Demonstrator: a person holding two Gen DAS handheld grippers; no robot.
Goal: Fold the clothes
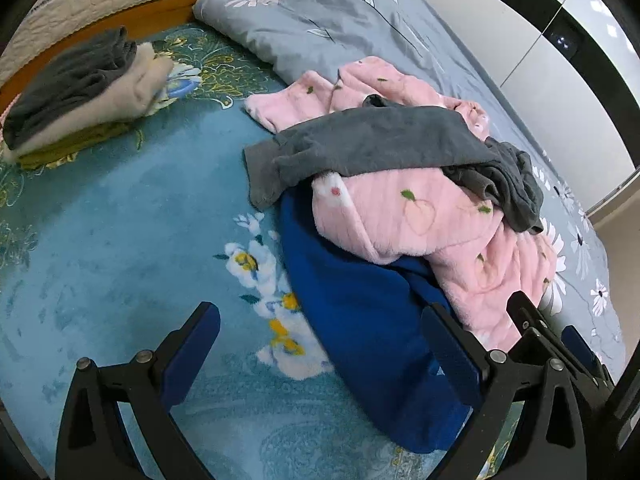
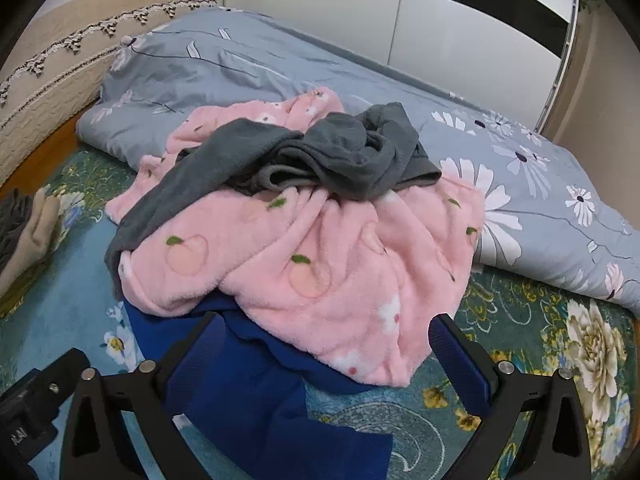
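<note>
A loose pile of clothes lies on the bed: a dark grey garment [image 1: 372,140] [image 2: 320,152] on top, a fluffy pink peach-print garment [image 1: 432,224] [image 2: 320,256] under it, and a blue garment [image 1: 360,344] [image 2: 256,392] at the bottom, spreading toward me. My left gripper [image 1: 324,340] is open and empty, low over the blue garment's left edge. My right gripper [image 2: 328,348] is open and empty, over the blue garment and the pink hem. The right gripper's fingers [image 1: 532,320] show in the left wrist view.
A stack of folded clothes [image 1: 76,92] [image 2: 28,228], grey on beige on olive, sits at the far left. A rolled grey floral duvet [image 1: 328,12] [image 2: 248,64] lies behind the pile. The teal floral blanket [image 1: 120,240] [image 2: 520,320] covers the bed. A white wardrobe [image 2: 400,12] stands beyond.
</note>
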